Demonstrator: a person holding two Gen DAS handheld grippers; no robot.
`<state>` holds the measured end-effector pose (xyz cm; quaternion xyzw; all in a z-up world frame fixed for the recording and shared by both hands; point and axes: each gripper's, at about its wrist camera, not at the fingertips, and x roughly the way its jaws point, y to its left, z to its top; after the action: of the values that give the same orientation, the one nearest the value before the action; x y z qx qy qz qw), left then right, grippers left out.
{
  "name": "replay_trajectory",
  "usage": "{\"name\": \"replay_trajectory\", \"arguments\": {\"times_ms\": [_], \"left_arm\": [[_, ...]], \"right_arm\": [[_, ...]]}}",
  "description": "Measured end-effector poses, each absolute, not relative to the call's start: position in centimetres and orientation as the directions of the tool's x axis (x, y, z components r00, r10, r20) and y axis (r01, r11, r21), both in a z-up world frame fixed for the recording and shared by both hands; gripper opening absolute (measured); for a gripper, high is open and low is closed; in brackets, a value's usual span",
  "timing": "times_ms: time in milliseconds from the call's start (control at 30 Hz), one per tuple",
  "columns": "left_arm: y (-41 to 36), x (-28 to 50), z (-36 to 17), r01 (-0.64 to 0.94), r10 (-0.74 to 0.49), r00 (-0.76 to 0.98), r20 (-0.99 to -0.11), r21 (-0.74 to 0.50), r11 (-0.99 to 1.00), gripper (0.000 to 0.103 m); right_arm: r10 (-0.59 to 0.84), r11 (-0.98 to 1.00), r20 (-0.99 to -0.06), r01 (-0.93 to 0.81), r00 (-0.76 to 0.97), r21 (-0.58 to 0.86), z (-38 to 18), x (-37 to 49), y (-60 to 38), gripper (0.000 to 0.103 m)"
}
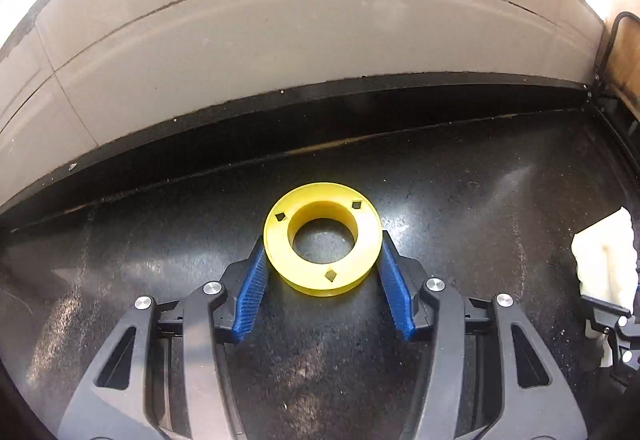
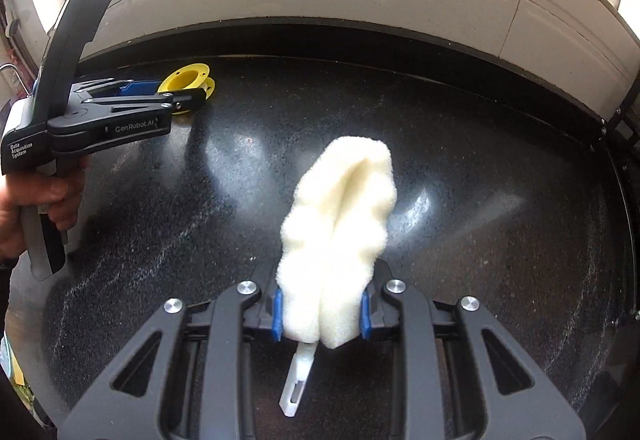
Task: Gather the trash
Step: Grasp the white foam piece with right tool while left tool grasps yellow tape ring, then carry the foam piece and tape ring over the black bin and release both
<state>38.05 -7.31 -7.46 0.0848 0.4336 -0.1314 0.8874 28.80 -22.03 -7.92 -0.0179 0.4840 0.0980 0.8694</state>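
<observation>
A yellow plastic spool (image 1: pixel 288 264) lies flat on the black speckled tabletop (image 1: pixel 480 199). My left gripper (image 1: pixel 323 240) straddles it, and both blue pads (image 1: pixel 252 292) touch its rim. The right wrist view shows that spool (image 2: pixel 182 75) at far left between the left gripper's fingers (image 2: pixel 188 99), with a hand (image 2: pixel 44 199) on the handle. My right gripper (image 2: pixel 322 304) is shut on a piece of white foam (image 2: pixel 344 199), which is squeezed into a fold and sticks out forward above the table. The foam (image 1: pixel 604 256) also shows at the left wrist view's right edge.
A small white plastic piece (image 2: pixel 298 380) shows below the foam, between the right gripper's arms. The table's far edge (image 1: pixel 360 83) runs across the view, with pale tiled floor (image 1: pixel 280 31) beyond. A black metal frame (image 1: pixel 612 39) and wooden boards stand at the far right.
</observation>
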Motion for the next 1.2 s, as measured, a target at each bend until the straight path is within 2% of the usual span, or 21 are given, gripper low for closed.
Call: {"name": "replay_trajectory", "arguments": {"times_ms": [100,200,333,567,800,967,1200], "left_arm": [[-6.8,37.0,-7.3,0.27,-0.136,0.594,-0.793,0.038,0.962,0.052],[-6.2,32.5,-7.1,0.257,-0.128,0.583,-0.803,0.033,0.966,0.052],[-4.8,23.2,-7.1,0.257,-0.076,0.599,-0.797,0.101,0.961,0.052],[-0.5,8.9,-7.2,0.184,-0.067,0.605,-0.794,0.058,0.981,0.052],[3.5,5.4,-5.4,0.127,-0.04,0.632,-0.774,0.053,0.99,0.052],[6.1,3.4,-2.5,0.075,-0.003,0.66,-0.751,0.061,0.995,0.052],[15.2,-1.2,-0.3,-0.104,0.114,0.675,-0.729,0.058,0.993,0.052]], "right_arm": [[0.161,0.98,-0.844,-0.182,0.511,0.077,-8.0,27.9,-21.9,0.027],[0.167,0.981,-0.845,-0.175,0.509,0.088,-8.0,25.7,-21.8,0.026],[0.154,0.983,-0.836,-0.169,0.527,0.075,-8.1,20.9,-21.3,0.026],[0.153,0.986,-0.819,-0.135,0.553,0.093,-8.7,12.7,-21.4,0.022],[0.169,0.984,-0.801,-0.138,0.574,0.109,-7.2,8.4,-19.9,0.021],[0.225,0.966,-0.779,-0.239,0.585,0.099,-4.8,6.8,-15.3,0.021],[0.42,0.853,-0.752,-0.504,0.508,0.137,-2.2,5.3,-2.0,0.021]]}}
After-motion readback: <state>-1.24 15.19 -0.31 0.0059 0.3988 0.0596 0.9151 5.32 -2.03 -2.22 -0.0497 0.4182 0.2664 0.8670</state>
